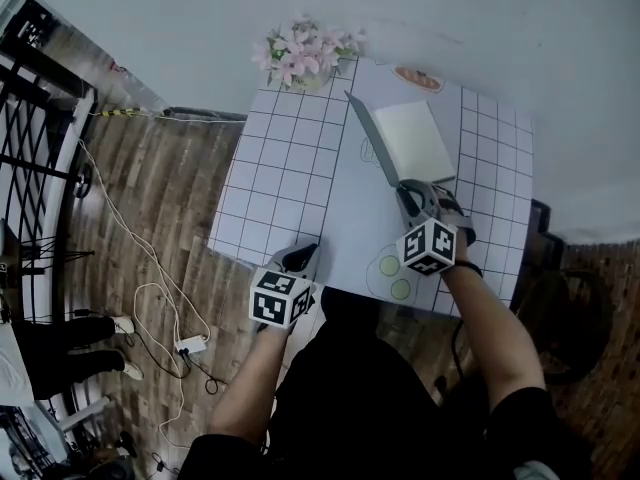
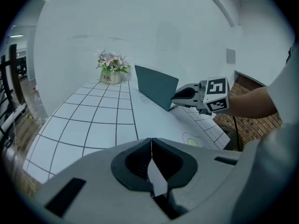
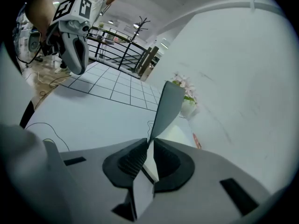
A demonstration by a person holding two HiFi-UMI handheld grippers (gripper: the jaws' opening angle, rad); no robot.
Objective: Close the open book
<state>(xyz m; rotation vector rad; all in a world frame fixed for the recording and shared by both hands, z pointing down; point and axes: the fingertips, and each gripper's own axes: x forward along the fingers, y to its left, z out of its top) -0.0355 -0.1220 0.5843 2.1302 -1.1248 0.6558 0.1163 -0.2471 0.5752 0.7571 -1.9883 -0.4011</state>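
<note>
Dark cover [image 1: 372, 138] of the book [image 1: 408, 150] stands up, pinched at its near end by the right hand-held gripper [image 1: 408, 192]. Its long edge runs toward the wall [image 1: 450, 18]. The white page [image 1: 425, 133] lies just right of it, so it should tip that way. The left hand-held gripper [image 1: 303, 256], pressed together and empty, sits farther off at the near edge of the checked tabletop [image 1: 280, 168].

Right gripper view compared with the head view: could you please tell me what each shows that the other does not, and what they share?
Only the right gripper view shows the right gripper with jaws clamped on the edge of the raised grey book cover, plus a black branching stand far behind. Only the head view shows that gripper's black-and-white marker cube and the white power strip with its cables. Both show the left gripper, the pink potted flowers and the white grid-lined table.
</note>
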